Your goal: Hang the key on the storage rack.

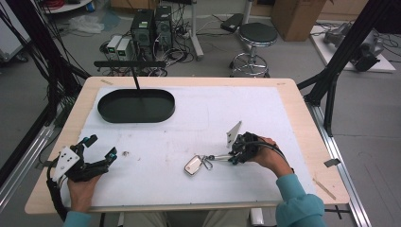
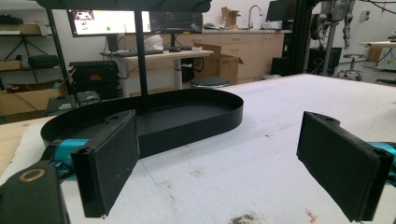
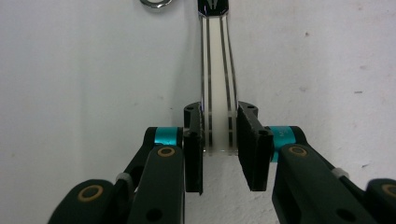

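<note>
Keychain strap [image 3: 217, 93] clamped between fingers [image 3: 194, 144]

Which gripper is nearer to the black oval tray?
Left. The left gripper sits open at the table's near left, facing the black oval tray. The right gripper is farther off, shut on a metal keychain strip.

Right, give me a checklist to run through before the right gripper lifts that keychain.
1. Right gripper shut on the keychain strap: ok, both pads press its edges.
2. Strap centred between the pads: ok.
3. Ring and metal tag free to follow: cannot tell, they lie on the white mat beyond the strap.
4. Left gripper out of the way: ok, open, at the mat's left edge.
5. Black tray free to receive: ok, nothing in it.
</note>
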Demonstrator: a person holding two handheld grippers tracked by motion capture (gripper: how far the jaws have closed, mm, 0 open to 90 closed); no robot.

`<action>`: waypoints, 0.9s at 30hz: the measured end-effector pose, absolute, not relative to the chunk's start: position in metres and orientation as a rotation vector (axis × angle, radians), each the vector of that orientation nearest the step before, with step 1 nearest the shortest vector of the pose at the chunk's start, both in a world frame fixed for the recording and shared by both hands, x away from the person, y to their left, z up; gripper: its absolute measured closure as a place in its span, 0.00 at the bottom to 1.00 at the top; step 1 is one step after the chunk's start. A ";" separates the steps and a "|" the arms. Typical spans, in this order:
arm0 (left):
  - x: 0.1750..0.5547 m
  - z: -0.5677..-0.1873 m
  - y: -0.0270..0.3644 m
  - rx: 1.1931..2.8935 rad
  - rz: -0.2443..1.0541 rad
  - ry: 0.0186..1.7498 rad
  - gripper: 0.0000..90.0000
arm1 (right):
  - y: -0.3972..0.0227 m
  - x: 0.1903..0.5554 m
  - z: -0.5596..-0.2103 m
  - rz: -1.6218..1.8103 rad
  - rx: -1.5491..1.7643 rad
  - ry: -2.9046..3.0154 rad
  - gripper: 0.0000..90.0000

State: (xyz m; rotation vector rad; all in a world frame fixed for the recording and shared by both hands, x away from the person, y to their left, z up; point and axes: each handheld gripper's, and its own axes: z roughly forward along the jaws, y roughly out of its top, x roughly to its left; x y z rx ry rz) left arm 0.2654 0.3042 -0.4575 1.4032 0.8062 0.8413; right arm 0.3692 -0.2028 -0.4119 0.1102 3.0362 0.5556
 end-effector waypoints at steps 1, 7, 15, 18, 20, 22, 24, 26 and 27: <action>0.265 -0.457 0.304 1.403 0.841 0.806 0.15 | -0.203 0.369 -0.412 0.562 0.104 3.036 0.83; 0.265 -0.457 0.305 1.405 0.839 0.805 0.15 | -0.203 0.368 -0.409 0.598 0.109 3.029 0.83; 0.266 -0.457 0.304 1.410 0.837 0.791 0.15 | -0.202 0.365 -0.399 0.763 0.094 2.965 0.83; 0.267 -0.457 0.304 1.425 0.818 0.782 0.15 | -0.201 0.363 -0.396 0.812 0.117 2.935 0.83; 0.268 -0.456 0.305 1.451 0.797 0.753 0.15 | -0.200 0.361 -0.392 0.850 0.128 2.907 0.83; 0.269 -0.455 0.304 1.461 0.784 0.730 0.15 | -0.200 0.360 -0.389 0.896 0.117 2.889 0.83; 0.269 -0.454 0.305 1.454 0.763 0.718 0.15 | -0.200 0.359 -0.387 0.936 0.110 2.880 0.83; 0.270 -0.450 0.305 1.445 0.735 0.708 0.15 | -0.201 0.359 -0.384 0.986 0.112 2.870 0.83; 0.272 -0.443 0.306 1.440 0.720 0.699 0.15 | -0.201 0.358 -0.382 1.006 0.115 2.861 0.83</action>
